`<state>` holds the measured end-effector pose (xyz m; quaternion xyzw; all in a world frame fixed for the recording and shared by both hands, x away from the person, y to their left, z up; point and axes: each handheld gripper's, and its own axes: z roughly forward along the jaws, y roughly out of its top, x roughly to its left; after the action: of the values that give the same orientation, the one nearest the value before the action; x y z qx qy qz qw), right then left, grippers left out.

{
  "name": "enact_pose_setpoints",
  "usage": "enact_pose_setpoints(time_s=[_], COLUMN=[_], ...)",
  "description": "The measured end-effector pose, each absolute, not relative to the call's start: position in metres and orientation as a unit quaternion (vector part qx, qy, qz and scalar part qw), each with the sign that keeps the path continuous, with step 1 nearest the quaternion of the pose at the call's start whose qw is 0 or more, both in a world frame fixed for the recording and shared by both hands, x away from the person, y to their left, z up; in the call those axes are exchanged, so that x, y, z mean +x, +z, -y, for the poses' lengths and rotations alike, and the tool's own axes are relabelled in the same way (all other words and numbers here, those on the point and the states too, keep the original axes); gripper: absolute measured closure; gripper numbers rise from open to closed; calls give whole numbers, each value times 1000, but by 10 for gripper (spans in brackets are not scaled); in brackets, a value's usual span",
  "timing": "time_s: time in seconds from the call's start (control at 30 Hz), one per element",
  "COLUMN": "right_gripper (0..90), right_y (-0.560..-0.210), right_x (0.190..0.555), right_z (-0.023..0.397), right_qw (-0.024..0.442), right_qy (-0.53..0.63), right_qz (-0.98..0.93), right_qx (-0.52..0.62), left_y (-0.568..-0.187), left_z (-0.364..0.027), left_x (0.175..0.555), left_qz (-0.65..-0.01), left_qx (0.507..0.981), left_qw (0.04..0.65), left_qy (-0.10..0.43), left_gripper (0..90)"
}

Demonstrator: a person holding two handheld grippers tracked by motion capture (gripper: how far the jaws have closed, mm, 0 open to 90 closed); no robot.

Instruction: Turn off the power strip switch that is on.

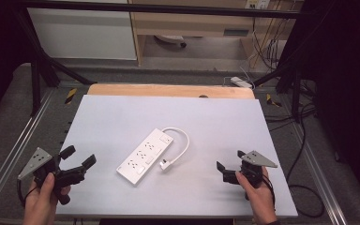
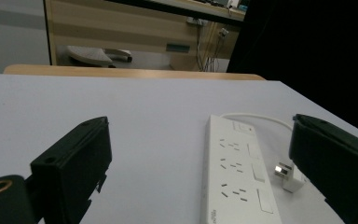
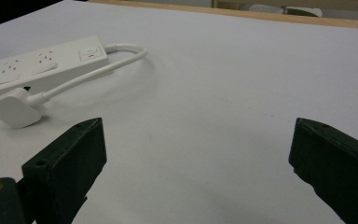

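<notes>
White hard-plastic power strip [image 1: 145,156] lies mid-tabletop [image 1: 225,126], its short cable [image 1: 183,139] looping to the plug [image 1: 165,164] beside it. My left gripper [image 1: 77,160] and right gripper [image 1: 229,165] hover released either side. It looks light, rigid, slick; I'd pinch its narrow body.

White power strip [image 1: 145,156], grey table [image 1: 225,122], black grippers.

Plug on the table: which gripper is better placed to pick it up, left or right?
Probably right. The plug lies on the right side of the power strip, facing the right gripper, which is open with bare table between. The left gripper would have to reach over the strip.
</notes>
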<state>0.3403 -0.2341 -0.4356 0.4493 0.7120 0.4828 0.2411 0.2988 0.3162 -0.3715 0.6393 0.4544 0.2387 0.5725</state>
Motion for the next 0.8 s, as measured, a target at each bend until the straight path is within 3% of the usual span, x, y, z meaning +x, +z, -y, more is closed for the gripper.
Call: enact_pose_setpoints(time_s=[0.8], right_gripper=[49], right_y=[-438], right_x=[341], right_z=[230], right_qw=[238], right_qy=[481], right_qz=[-715], right_qx=[448], left_y=[-347], left_z=[-274], left_x=[305], left_qz=[-416], left_qx=[675], left_qw=[562], left_qy=[236], left_gripper=[35])
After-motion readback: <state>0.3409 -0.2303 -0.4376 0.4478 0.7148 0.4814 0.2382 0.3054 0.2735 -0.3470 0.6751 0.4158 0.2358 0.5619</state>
